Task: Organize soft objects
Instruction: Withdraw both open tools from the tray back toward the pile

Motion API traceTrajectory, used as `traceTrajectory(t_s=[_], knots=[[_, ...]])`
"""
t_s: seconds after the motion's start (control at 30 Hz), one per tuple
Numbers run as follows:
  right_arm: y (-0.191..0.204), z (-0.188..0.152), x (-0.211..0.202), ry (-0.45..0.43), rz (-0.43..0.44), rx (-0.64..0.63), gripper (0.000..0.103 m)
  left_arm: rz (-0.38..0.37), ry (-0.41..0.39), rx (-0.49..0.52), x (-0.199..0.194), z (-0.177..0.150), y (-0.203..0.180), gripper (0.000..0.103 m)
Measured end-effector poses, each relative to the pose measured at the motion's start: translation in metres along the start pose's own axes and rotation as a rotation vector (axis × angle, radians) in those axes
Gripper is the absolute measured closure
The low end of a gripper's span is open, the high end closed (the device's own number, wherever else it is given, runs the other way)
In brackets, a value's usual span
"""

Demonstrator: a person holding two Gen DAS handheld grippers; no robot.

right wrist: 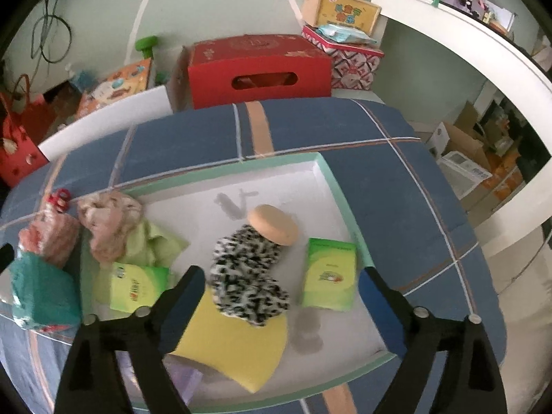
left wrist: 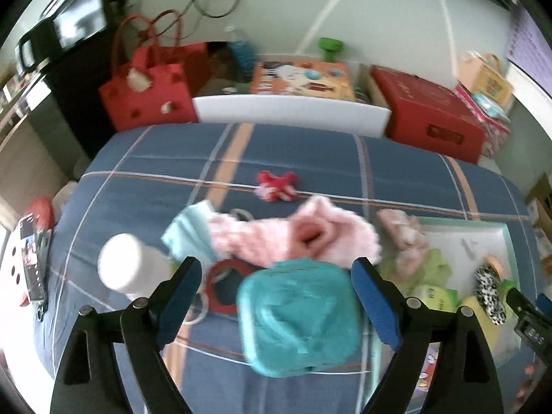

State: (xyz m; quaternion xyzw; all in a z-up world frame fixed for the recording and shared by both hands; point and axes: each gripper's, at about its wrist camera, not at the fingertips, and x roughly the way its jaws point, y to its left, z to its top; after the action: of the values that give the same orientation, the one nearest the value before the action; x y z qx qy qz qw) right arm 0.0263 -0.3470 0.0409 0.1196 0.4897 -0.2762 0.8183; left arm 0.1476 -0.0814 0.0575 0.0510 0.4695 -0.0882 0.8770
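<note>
My left gripper is open, with a teal soft pack lying between its blue fingers, blurred; contact cannot be told. It also shows in the right wrist view. Beyond it lie a pink fluffy item, a light blue cloth and a small red toy. My right gripper is open and empty over the green-rimmed white tray. In the tray lie a black-and-white spotted fluffy item, a yellow sponge, a tan round puff, two green packs, a beige plush and a light green cloth.
A white bottle and a red ring lie near my left fingers on the blue plaid bed. Behind the bed stand a red box, a red bag and a white board.
</note>
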Motion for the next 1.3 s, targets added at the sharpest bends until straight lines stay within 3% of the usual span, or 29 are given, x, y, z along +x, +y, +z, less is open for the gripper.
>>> traceTrajectory(t_s=[0.4, 0.63, 0.8, 0.93, 1.1, 1.2, 1.3], knots=[[0.072, -0.002, -0.022, -0.061, 0.151, -0.103, 0.003, 0.055, -0.058, -0.181, -0.013, 0.002, 0.082, 0.013], [0.122, -0.010, -0.034, -0.107, 0.279, -0.206, 0.003, 0.052, -0.100, -0.230, -0.017, 0.000, 0.106, 0.012], [0.142, -0.017, -0.037, -0.121, 0.304, -0.251, 0.003, 0.000, -0.091, -0.239, -0.014, 0.000, 0.113, 0.012], [0.146, -0.017, -0.038, -0.109, 0.346, -0.249, 0.003, -0.089, -0.071, -0.274, -0.010, -0.002, 0.119, 0.012], [0.147, -0.011, -0.046, -0.115, 0.383, -0.210, 0.003, -0.100, -0.051, -0.283, -0.006, -0.006, 0.117, 0.012], [0.149, -0.007, -0.050, -0.129, 0.376, -0.197, 0.003, -0.144, -0.036, -0.285, -0.002, -0.009, 0.115, 0.012], [0.153, -0.002, -0.049, -0.115, 0.407, -0.173, 0.010, -0.176, -0.019, -0.280, 0.000, -0.012, 0.112, 0.013]])
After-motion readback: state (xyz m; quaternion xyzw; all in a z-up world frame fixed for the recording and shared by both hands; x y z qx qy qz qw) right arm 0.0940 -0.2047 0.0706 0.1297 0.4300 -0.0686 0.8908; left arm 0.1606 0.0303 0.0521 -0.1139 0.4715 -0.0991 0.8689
